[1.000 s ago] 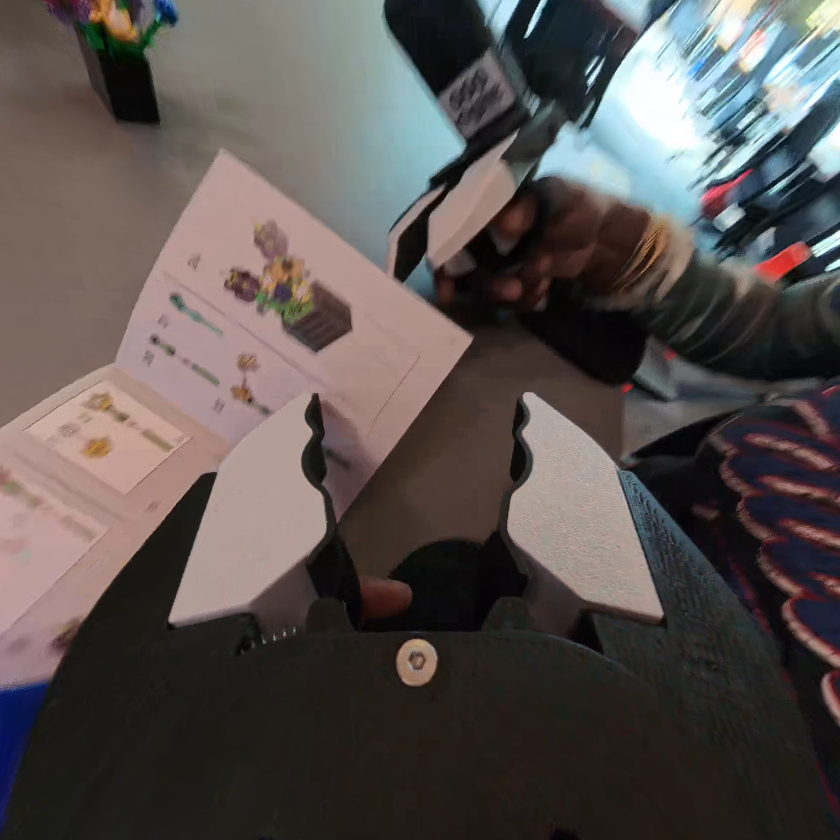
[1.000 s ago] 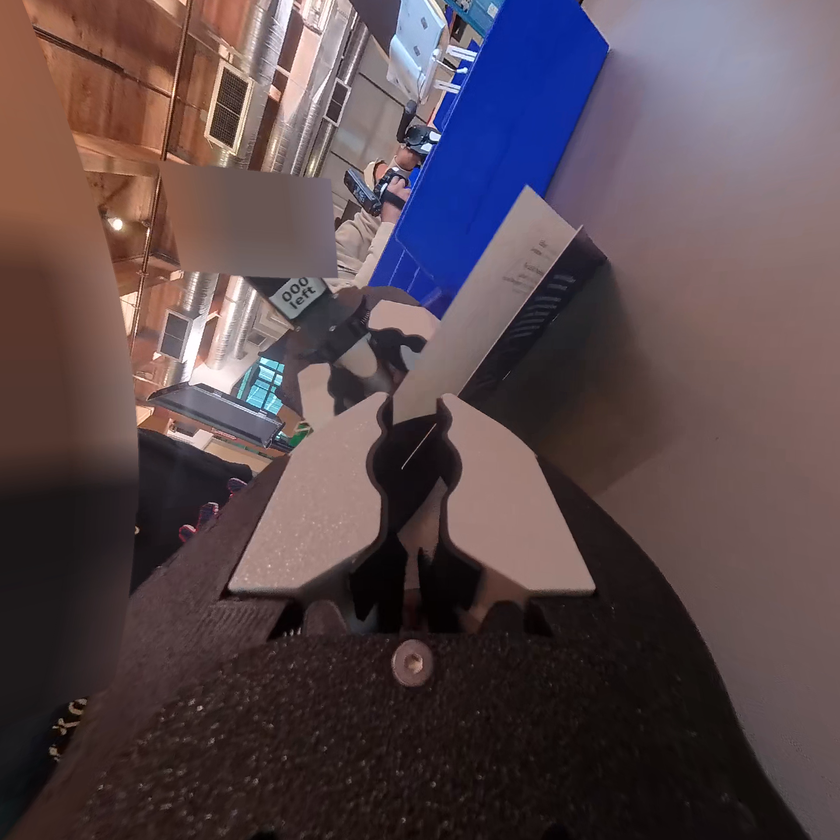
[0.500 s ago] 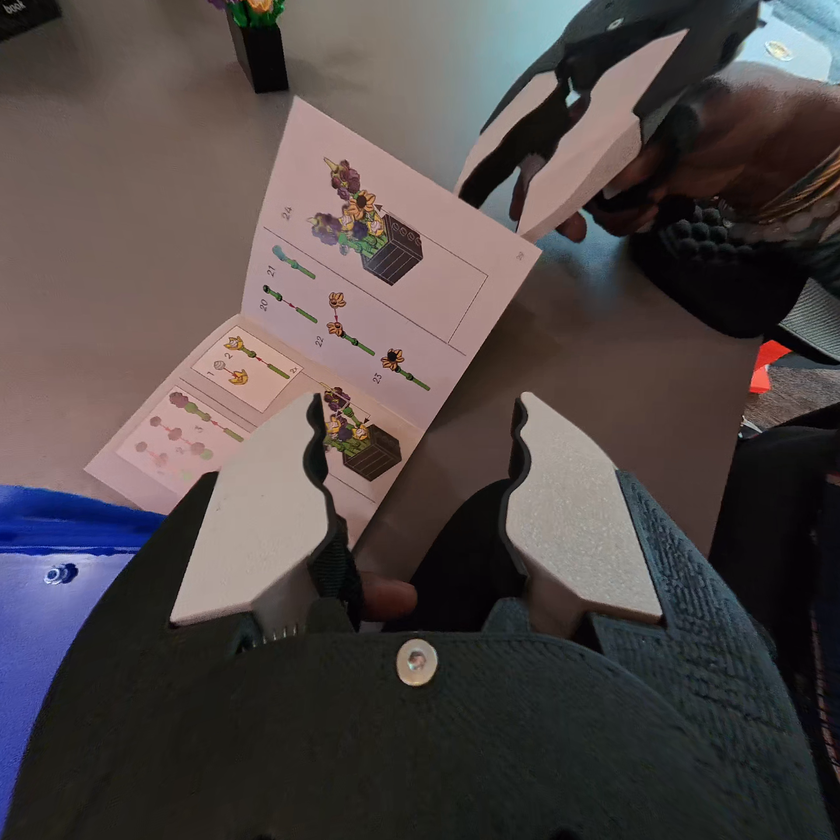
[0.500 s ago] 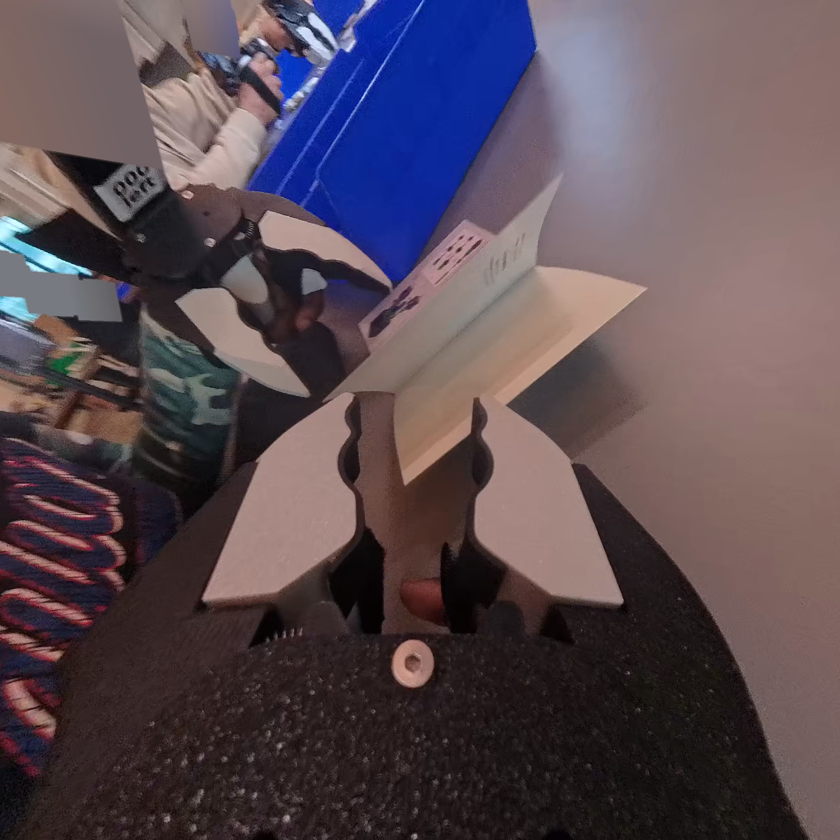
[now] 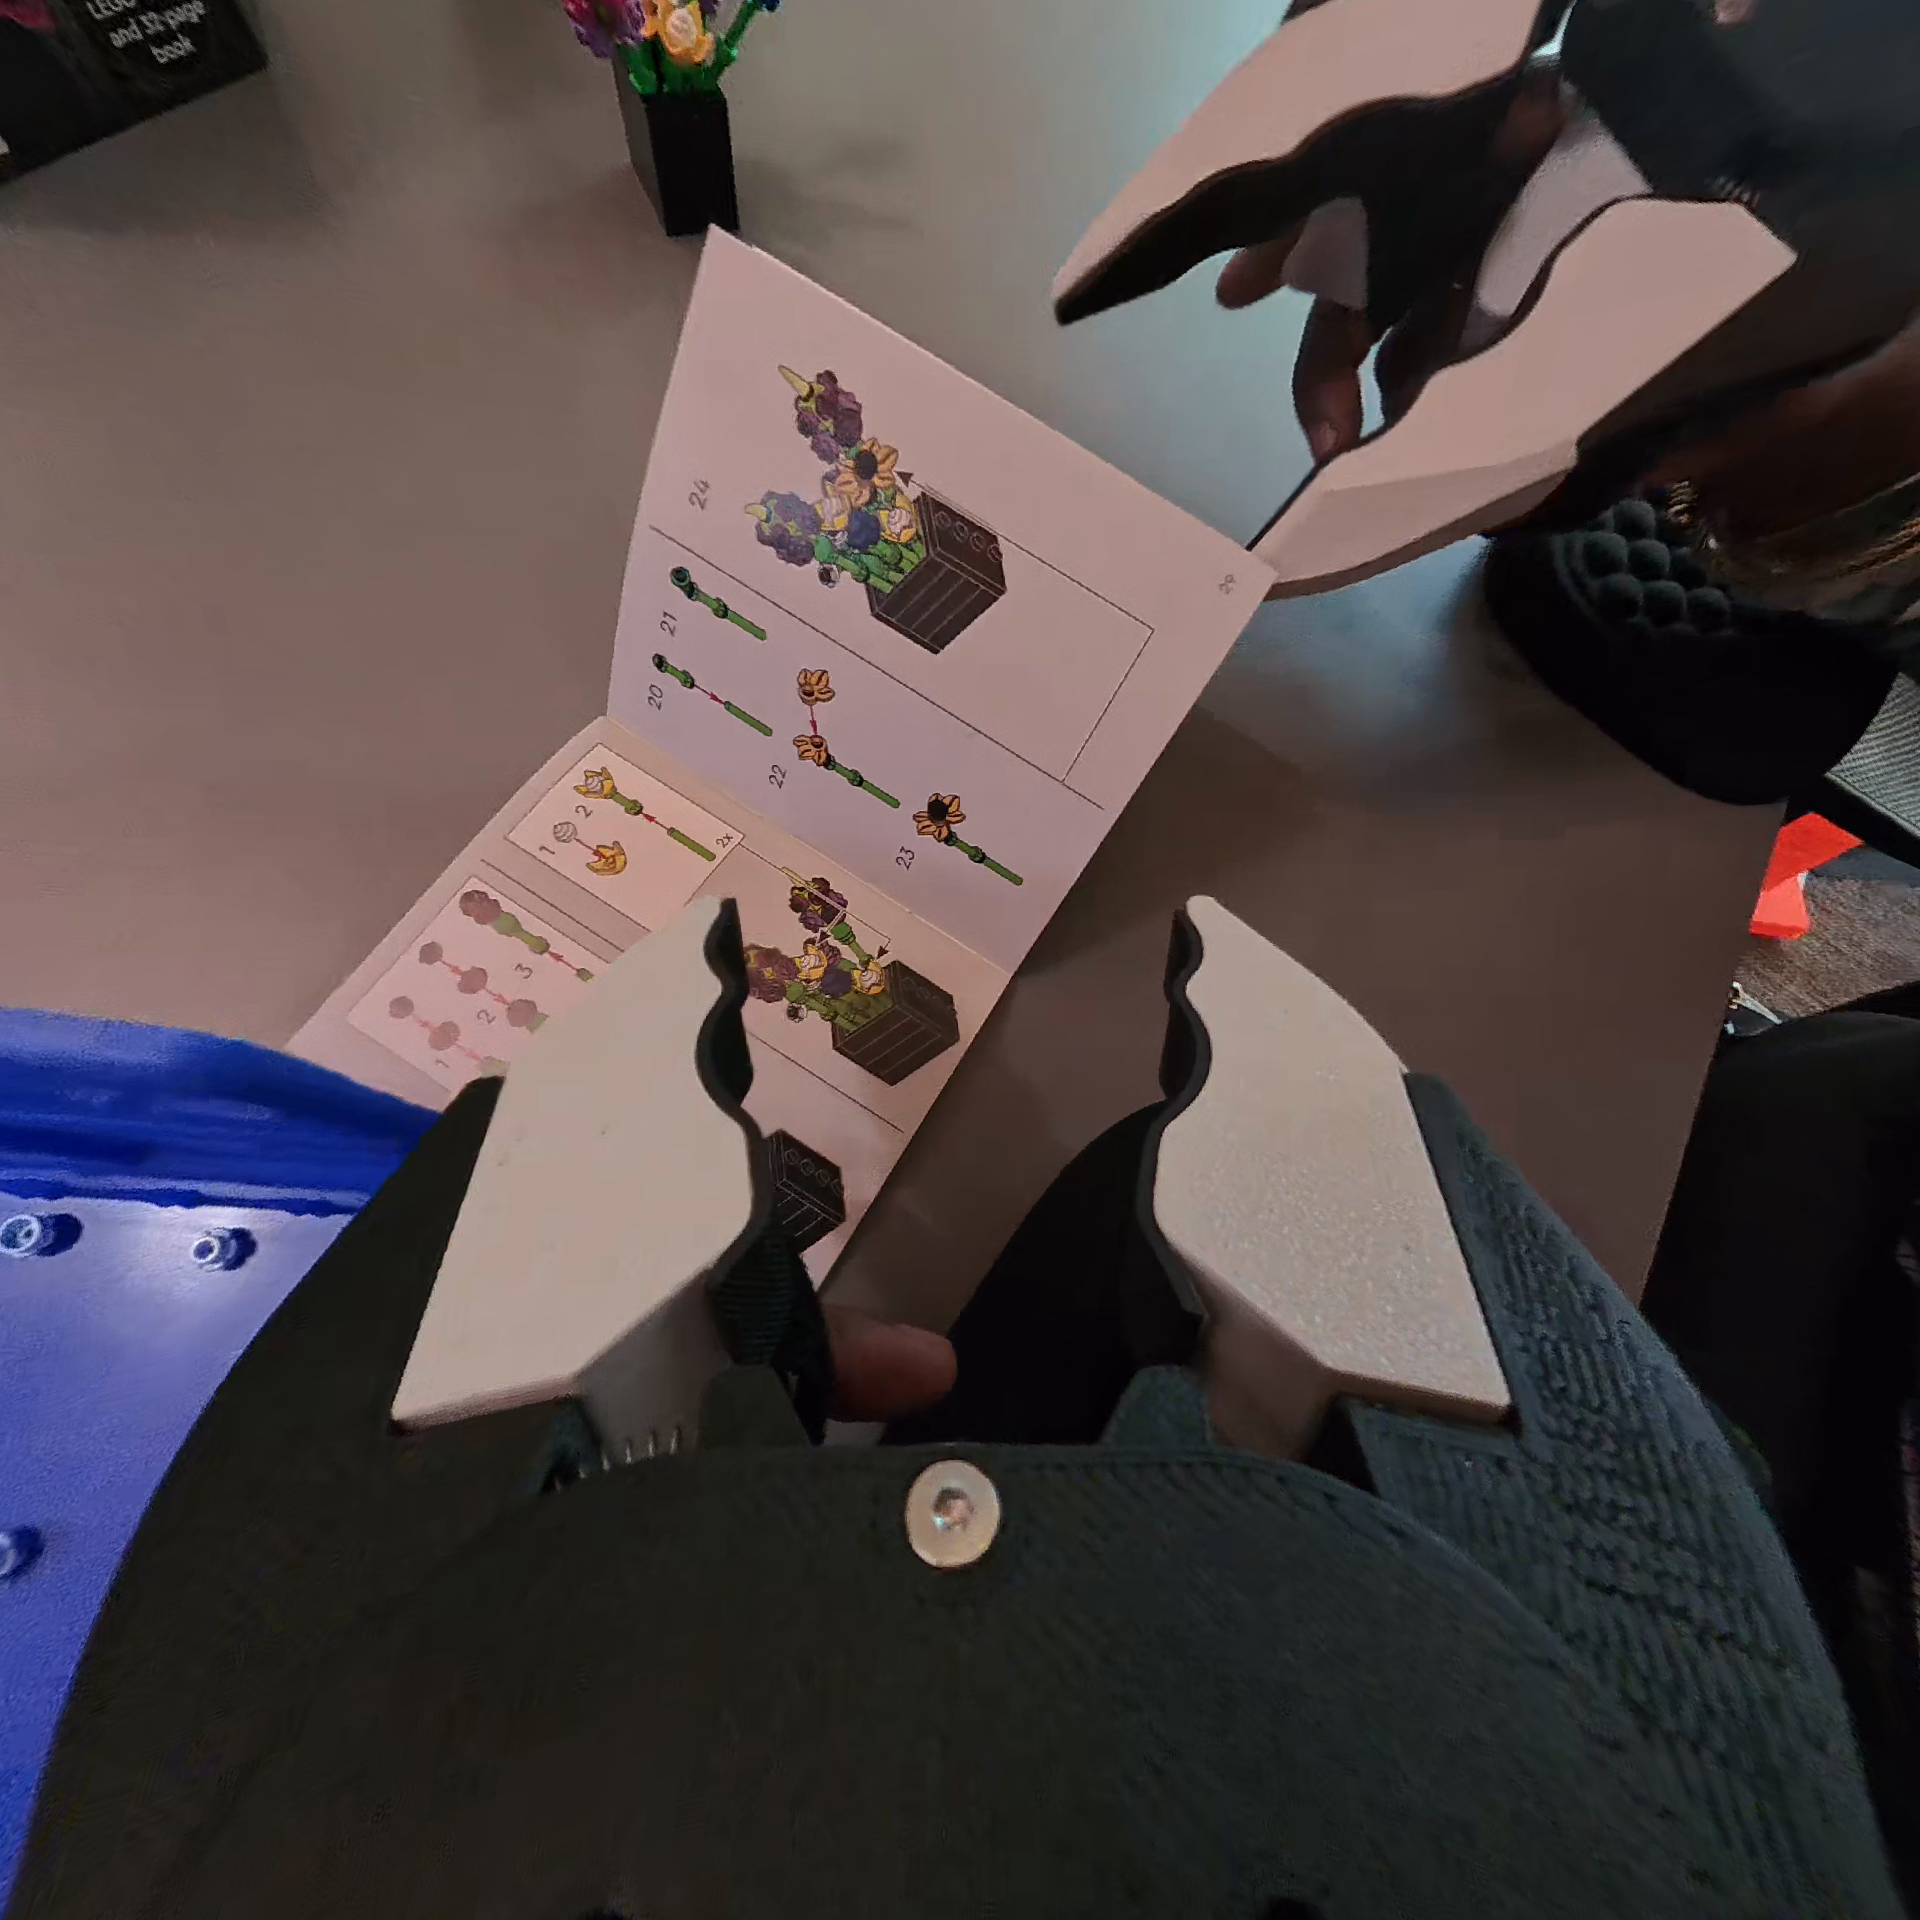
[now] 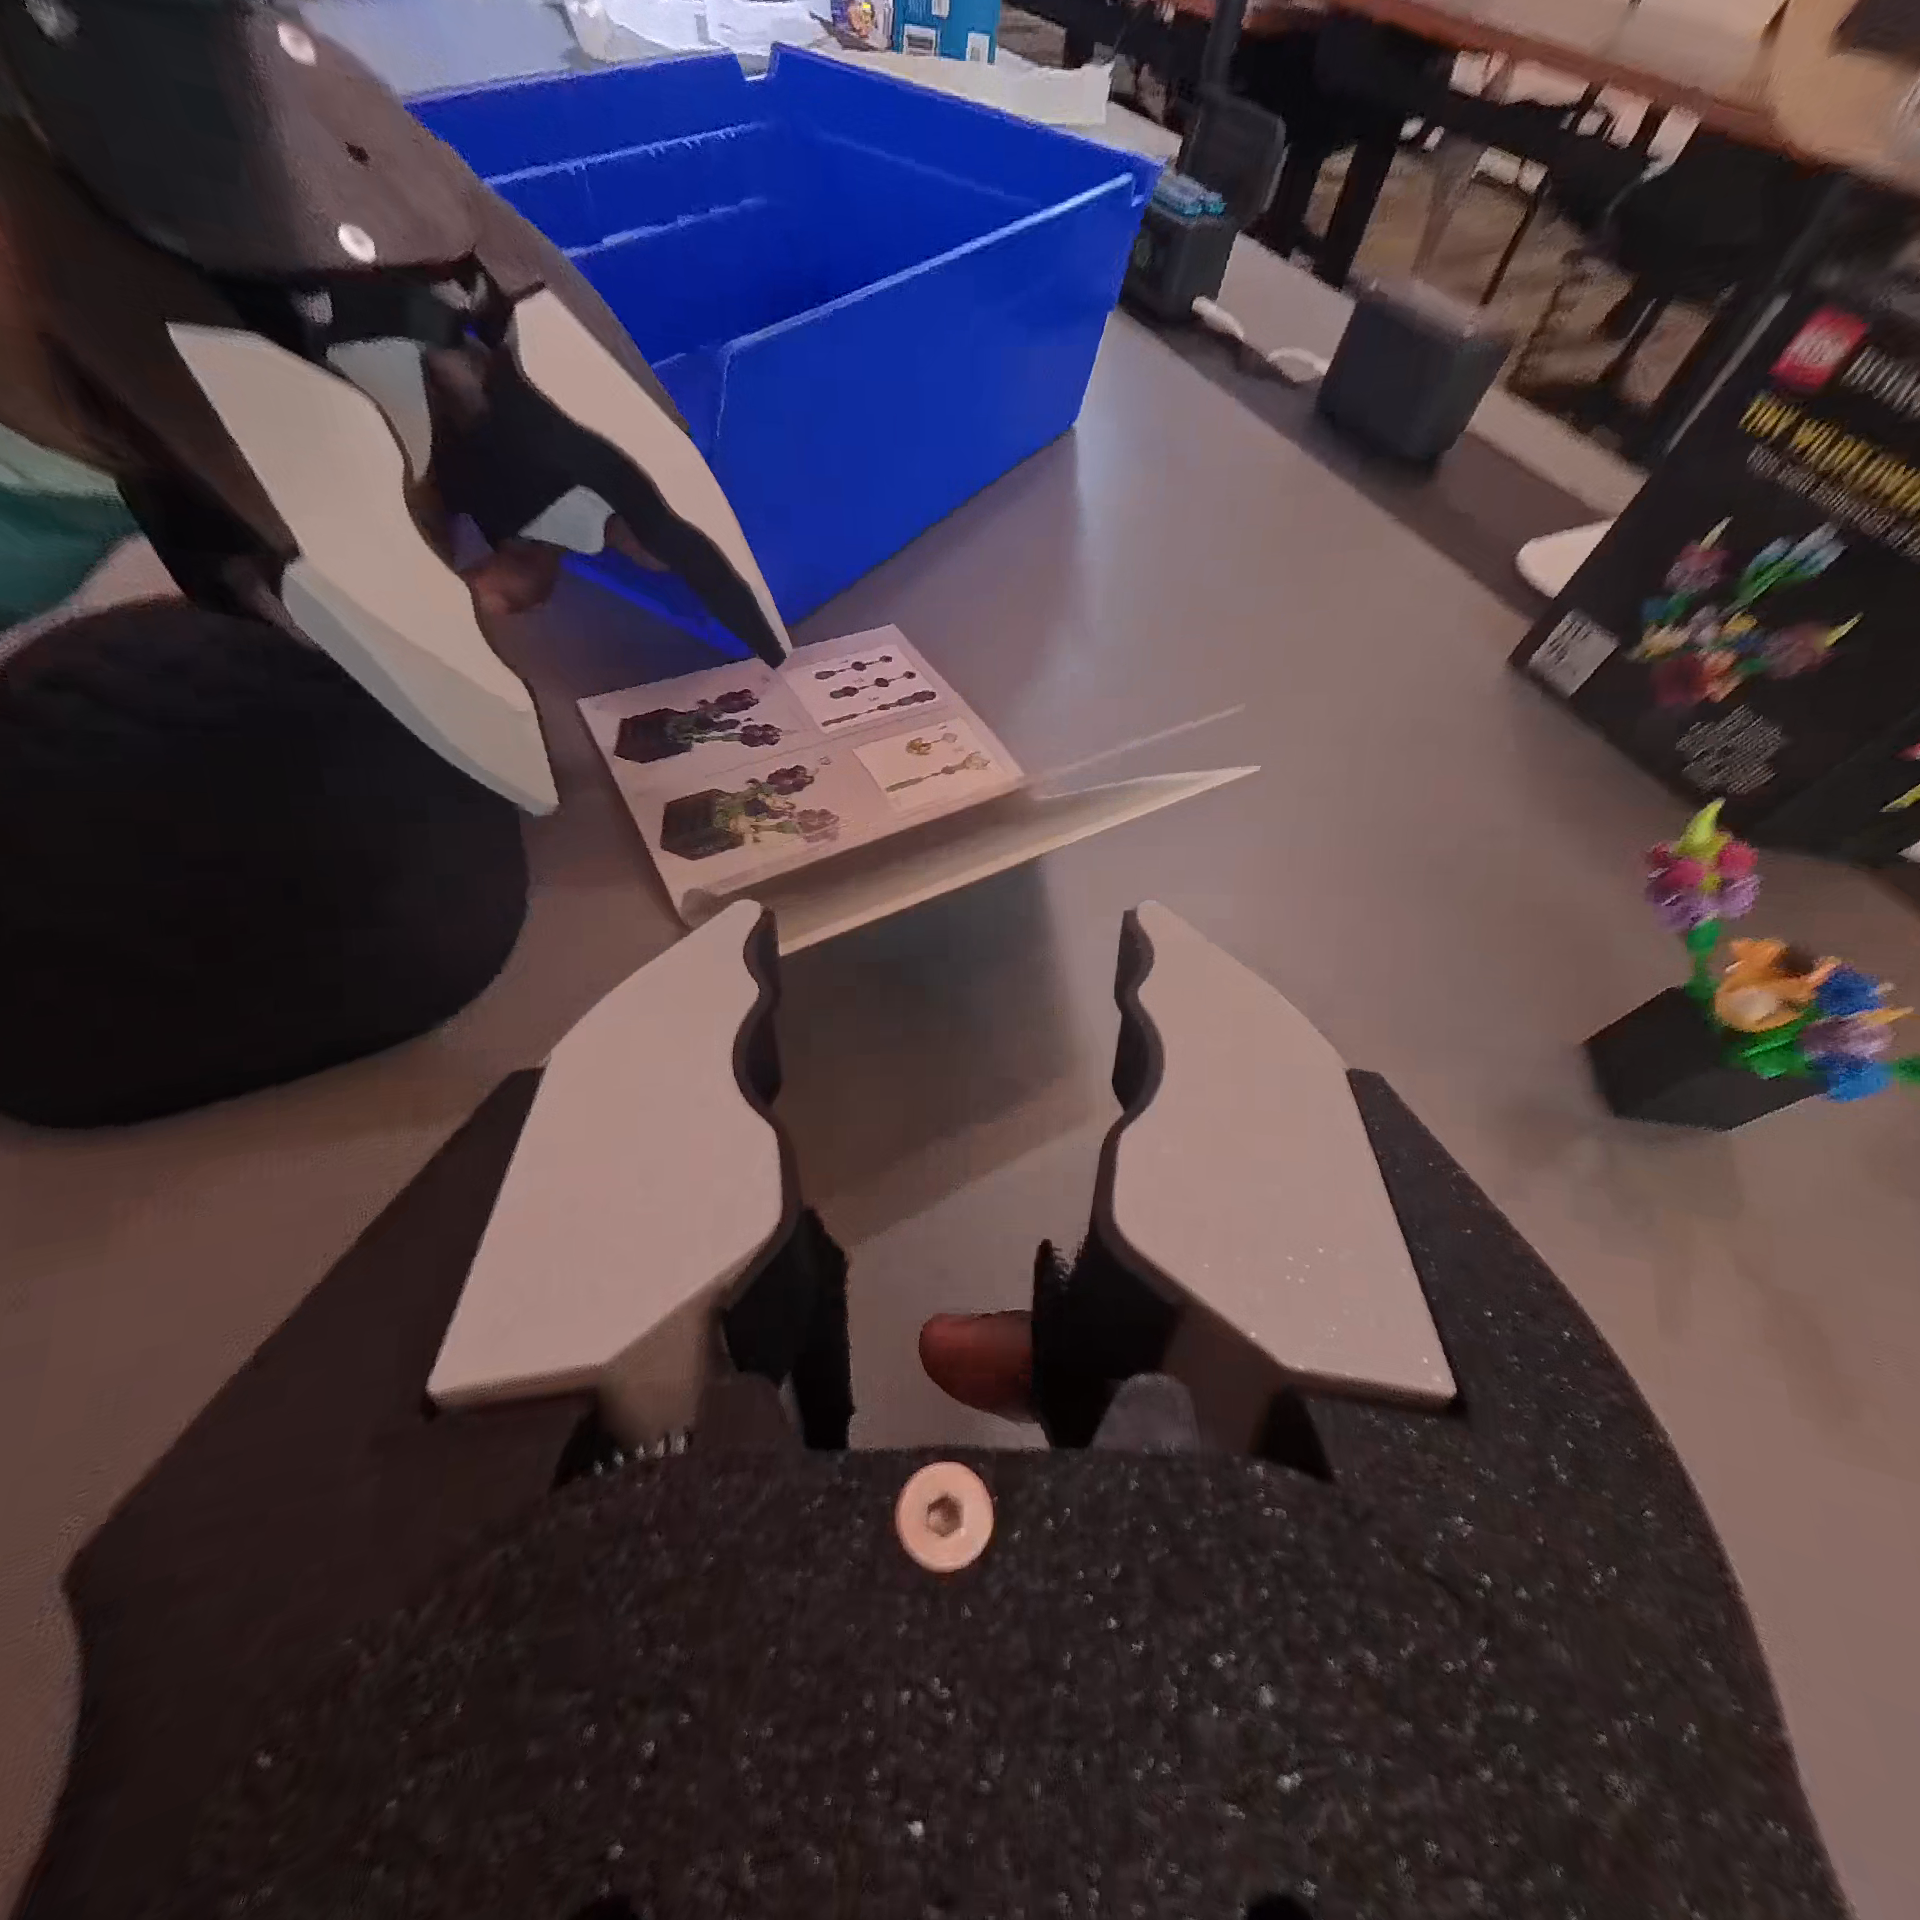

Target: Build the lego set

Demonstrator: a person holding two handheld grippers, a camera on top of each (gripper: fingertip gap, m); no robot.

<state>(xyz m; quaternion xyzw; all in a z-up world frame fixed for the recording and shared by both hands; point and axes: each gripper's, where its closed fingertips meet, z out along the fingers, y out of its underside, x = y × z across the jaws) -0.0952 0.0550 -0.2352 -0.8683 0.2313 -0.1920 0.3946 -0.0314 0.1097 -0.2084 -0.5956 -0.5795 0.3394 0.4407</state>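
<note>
Half a second ago the right gripper (image 6: 940,1013) had its jaws partly closed around the free edge of the booklet's page; now they are spread wide and empty, drawn back just off that edge, and the page has dropped lower. The left gripper (image 5: 951,1013) has hardly shifted, its jaws equally wide and holding nothing, hovering over the near end of the booklet.

The grey tabletop (image 6: 1195,582) carries everything. Biggest on it is the blue bin (image 6: 883,312), open-topped with ribbed walls, standing toward the far left edge as the right wrist view has it. At the right edge stands the dark set box (image 6: 1766,582), printed with flowers. A black rounded cushion-like thing (image 6: 208,852) sits at the near left, by the tabletop's edge.

The instruction booklet (image 5: 883,665) lies open between bin and grippers, one half flat, the other half raised at a slant off the tabletop; its pages show flower stems and a black planter. In the left wrist view the right gripper's lower finger tip (image 5: 1351,540) sits just at the corner of the raised page.

Smallest is the built lego bouquet (image 6: 1756,997), coloured flowers upright in a black block base, standing apart from the booklet and near the box.
</note>
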